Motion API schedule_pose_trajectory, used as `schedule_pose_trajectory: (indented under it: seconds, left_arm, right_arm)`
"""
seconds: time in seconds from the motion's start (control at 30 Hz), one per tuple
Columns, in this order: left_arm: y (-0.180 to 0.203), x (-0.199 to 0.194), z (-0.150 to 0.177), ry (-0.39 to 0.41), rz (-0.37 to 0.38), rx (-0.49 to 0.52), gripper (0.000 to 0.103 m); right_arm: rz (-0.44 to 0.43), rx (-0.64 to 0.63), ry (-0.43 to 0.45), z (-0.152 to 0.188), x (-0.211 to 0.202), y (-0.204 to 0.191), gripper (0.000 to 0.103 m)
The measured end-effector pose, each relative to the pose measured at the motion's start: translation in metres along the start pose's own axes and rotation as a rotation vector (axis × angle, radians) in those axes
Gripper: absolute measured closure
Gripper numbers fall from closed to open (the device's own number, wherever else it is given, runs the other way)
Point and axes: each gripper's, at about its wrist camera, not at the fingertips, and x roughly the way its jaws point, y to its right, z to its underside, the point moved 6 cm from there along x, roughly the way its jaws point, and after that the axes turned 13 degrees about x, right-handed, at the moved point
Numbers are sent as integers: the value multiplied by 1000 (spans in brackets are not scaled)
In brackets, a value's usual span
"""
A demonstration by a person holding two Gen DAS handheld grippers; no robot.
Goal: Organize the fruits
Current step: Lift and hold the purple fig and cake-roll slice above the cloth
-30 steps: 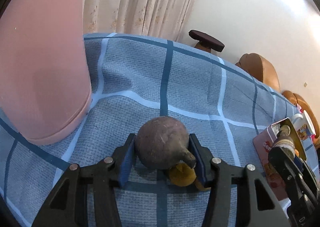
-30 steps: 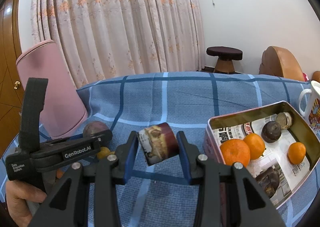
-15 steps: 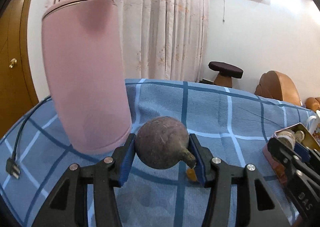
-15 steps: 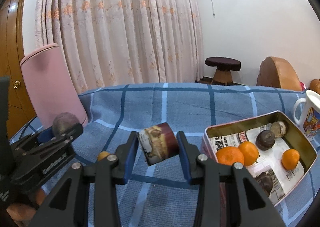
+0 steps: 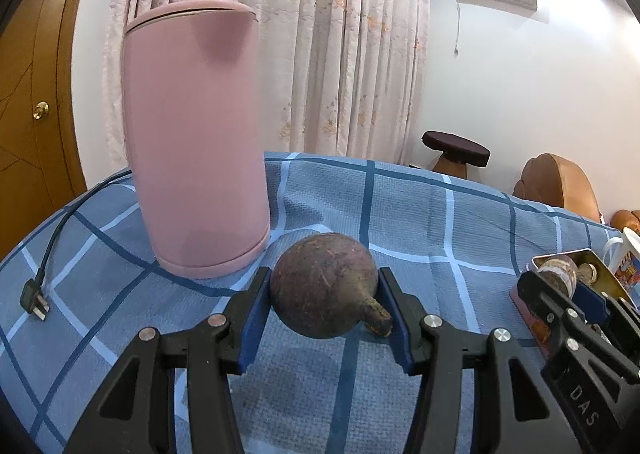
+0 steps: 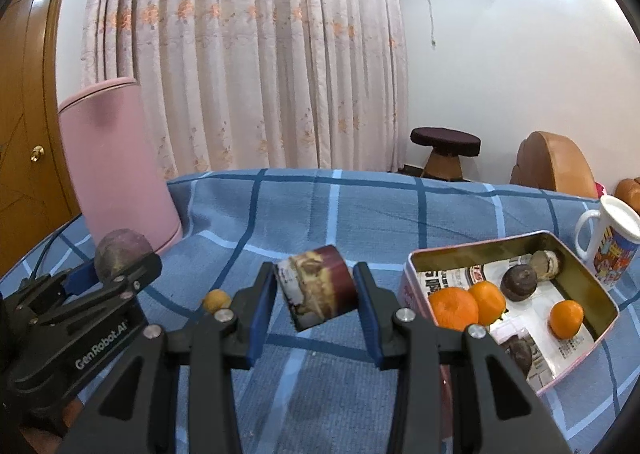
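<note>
The right gripper (image 6: 316,296) clamps a short cut chunk of fruit (image 6: 316,288), dark red skin on one side, pale flaky face toward the camera, tilted between its blue fingers (image 6: 262,304) above the blue checked cloth (image 6: 304,214). To the right lies an open tin (image 6: 600,294) lined with newspaper, holding three oranges (image 6: 454,308) and dark brown fruits (image 6: 519,283). A mug (image 6: 612,242) stands just behind it. At left, the left gripper (image 6: 120,274) holds a round purple-brown fruit (image 6: 122,250) before a tall pink container (image 6: 116,166). A small yellow fruit (image 6: 216,300) lies on the cloth.

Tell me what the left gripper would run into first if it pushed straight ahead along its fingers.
Holding the dark round fruit, the left gripper points down at the blue checked cloth, just right of the pink canister. Probably cloth first; depth is uncertain.
</note>
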Motion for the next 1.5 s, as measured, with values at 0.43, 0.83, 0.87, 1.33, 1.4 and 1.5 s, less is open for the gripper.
schedule_pose_trajectory:
  seconds: [0.43,0.83,0.87,1.33,1.4,1.5]
  left_arm:
    - [6,-5,5,9,-7,-1,49]
    - [11,-15,9,22,-12,-9,49]
    - [12,-16,9,24,-12,-8,49]
    - [24,-24,11,31,-21,7,49]
    - [26,-25,11,30,-18,7,49]
    - [31,-26,11,30,-10,13,49]
  right_arm:
    - [1,-5,4,4,-10,5,61]
    - [1,-18,8,7,-19,7,61]
    - [1,-19,9,7,-19,7,61]
    - [7,-29,10,8,-31,21,61]
    - [10,-33,12,8,-33,23,61]
    - [17,-36,15,8,-36,27,61]
